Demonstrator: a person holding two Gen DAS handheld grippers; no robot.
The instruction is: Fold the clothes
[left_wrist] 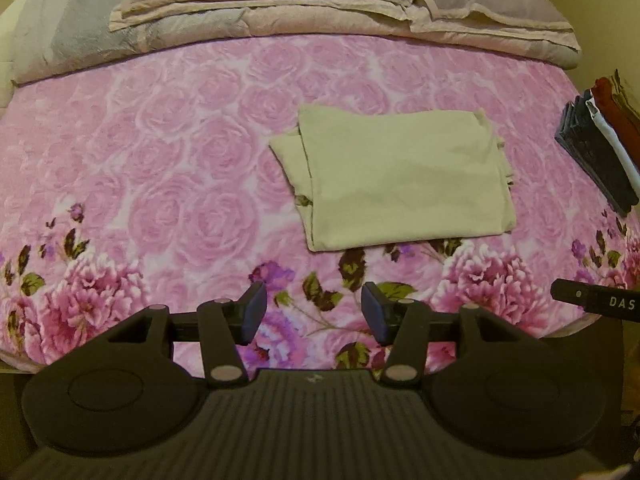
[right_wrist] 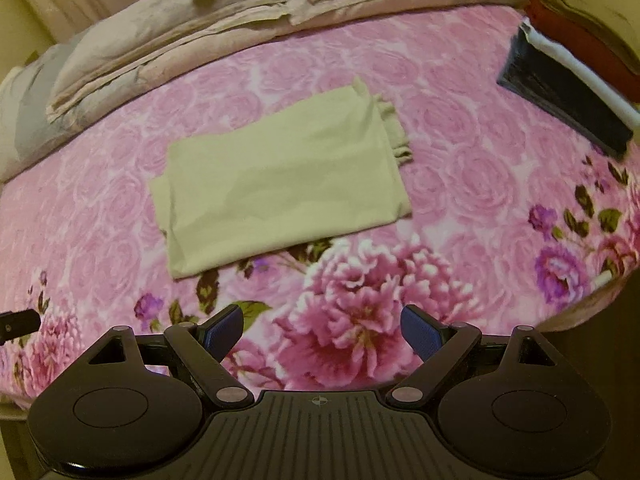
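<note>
Stack of folded clothes point(left_wrist: 600, 148) cut off at right edge, lower layers hidden. Bedding pile point(left_wrist: 280, 4) cropped at far edge. Cream garment's point(left_wrist: 404, 176) inner folds hidden.

Left gripper point(left_wrist: 313, 312): jaws are held apart, nothing is gripped between them. Blue pads point(left_wrist: 255, 312) are seen on the inner faces of both fingers, which are angled slightly inward toward the tips. The gripper is held level and pointed forward.

Right gripper point(right_wrist: 322, 334): jaws are spread wider, nothing is held. Blue ribbed pads point(right_wrist: 420, 330) are exposed on both fingers. The body is rolled slightly in its own view.

The two grippers are held side by side, apart from one another; a black edge of the right gripper is seen at the right margin of the left wrist view.
</note>
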